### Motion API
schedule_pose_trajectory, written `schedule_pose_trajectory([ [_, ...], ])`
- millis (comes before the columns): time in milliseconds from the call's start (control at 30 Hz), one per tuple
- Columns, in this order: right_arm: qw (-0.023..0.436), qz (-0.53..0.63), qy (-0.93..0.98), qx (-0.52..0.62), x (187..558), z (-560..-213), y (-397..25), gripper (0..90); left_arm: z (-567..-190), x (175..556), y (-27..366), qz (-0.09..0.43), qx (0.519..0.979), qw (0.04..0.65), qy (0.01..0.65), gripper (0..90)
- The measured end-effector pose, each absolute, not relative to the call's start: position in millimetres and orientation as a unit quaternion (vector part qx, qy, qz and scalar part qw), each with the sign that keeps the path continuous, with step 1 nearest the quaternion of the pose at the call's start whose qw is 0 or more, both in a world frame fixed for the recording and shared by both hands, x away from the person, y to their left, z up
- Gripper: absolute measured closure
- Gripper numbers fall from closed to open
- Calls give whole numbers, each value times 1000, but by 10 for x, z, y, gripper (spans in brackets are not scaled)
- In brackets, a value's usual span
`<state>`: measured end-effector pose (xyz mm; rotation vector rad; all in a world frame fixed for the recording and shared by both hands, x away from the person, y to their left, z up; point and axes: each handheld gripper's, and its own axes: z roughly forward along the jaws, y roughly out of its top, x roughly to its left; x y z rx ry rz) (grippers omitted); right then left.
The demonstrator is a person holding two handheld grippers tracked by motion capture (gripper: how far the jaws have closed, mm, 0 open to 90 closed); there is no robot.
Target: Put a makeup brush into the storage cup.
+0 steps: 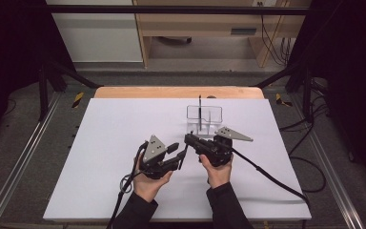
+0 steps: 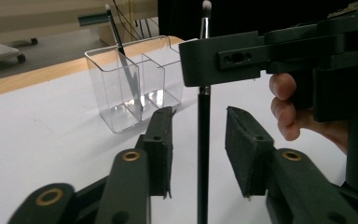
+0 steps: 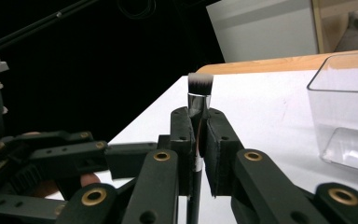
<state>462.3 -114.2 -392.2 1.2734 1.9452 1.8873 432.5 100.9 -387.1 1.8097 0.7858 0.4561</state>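
We see the right gripper point(image 3: 198, 140) clenched on a makeup brush point(image 3: 199, 100), its two pads pressed on the silver ferrule just under the flat bristle head, with the black handle running down between the jaws. In the high view this gripper point(image 1: 190, 140) sits just left of the person's right hand point(image 1: 218, 167), jaws pointing left toward the other tool. The left gripper point(image 2: 200, 149) is released: its pads stand apart on either side of the brush handle point(image 2: 203, 140), which rises upright in the gap and touches neither pad as far as we can tell. From above, the left gripper point(image 1: 178, 155) lies just below and left of the right one, the two nearly meeting at the brush.

Just beyond the right gripper stands a clear organizer point(image 1: 204, 117) with divided compartments; a second brush point(image 2: 121, 51) leans in its left compartment as the left gripper view shows it. The white board point(image 1: 100, 157) stretches wide to the left of both grippers and also to the right of them, and its near edge lies behind the person's wrists. The wooden table edge point(image 1: 176, 92) shows beyond the organizer.

Both forearms come in close together, dark sleeves side by side. The left hand point(image 1: 150, 183) cups its gripper from beneath, the grey plate tilted up to the right; the right hand wraps its gripper's body with the plate pointing right.
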Motion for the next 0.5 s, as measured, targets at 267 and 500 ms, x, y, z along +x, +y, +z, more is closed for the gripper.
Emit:
schedule_pose_trajectory([
  [267, 87, 631, 646, 422, 4640, -3871, -1185, 834, -3816, 4369, 1118, 183, 774, 511, 327, 421],
  [500, 106, 627, 649, 418, 4651, -3820, -1241, 834, -3785, 4376, 1250, 188, 779, 497, 332, 330],
])
